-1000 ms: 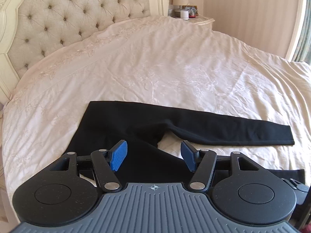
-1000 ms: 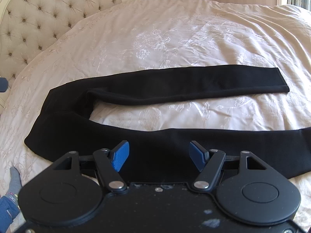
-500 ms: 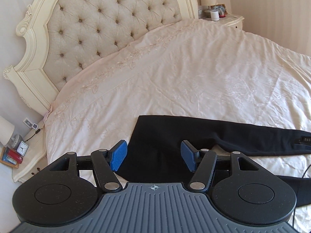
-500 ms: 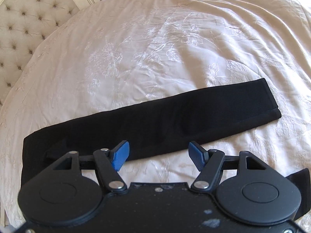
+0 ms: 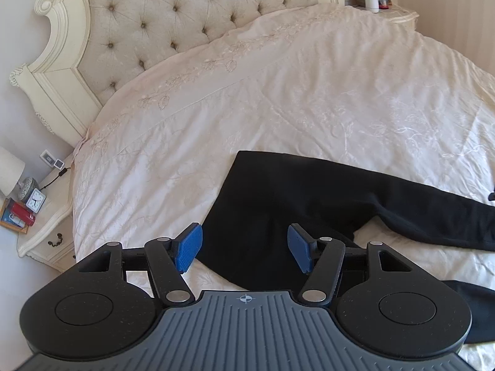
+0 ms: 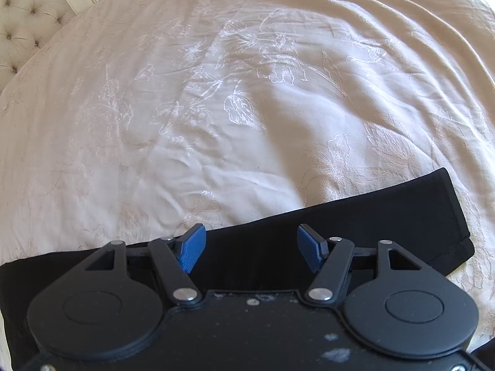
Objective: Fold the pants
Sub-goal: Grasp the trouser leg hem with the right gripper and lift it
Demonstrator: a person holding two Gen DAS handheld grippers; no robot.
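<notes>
Black pants (image 5: 294, 198) lie flat on the cream bedspread, legs spread apart and running to the right. In the left wrist view my left gripper (image 5: 244, 247) is open and empty, hovering over the waist end near its left corner. In the right wrist view my right gripper (image 6: 252, 252) is open and empty above the far leg (image 6: 386, 216), a little left of its hem (image 6: 458, 216). The near leg is mostly hidden below both grippers.
A tufted cream headboard (image 5: 173, 21) stands at the back left. A bedside table (image 5: 40, 216) with a lamp, clock and books is at the left. A second nightstand (image 5: 389, 9) is at the far right corner. Embroidered bedspread (image 6: 247, 92) stretches beyond the pants.
My left gripper has swung left toward the waist end of the pants. My right gripper has moved right and closer along the far leg toward its hem. Both stayed open.
</notes>
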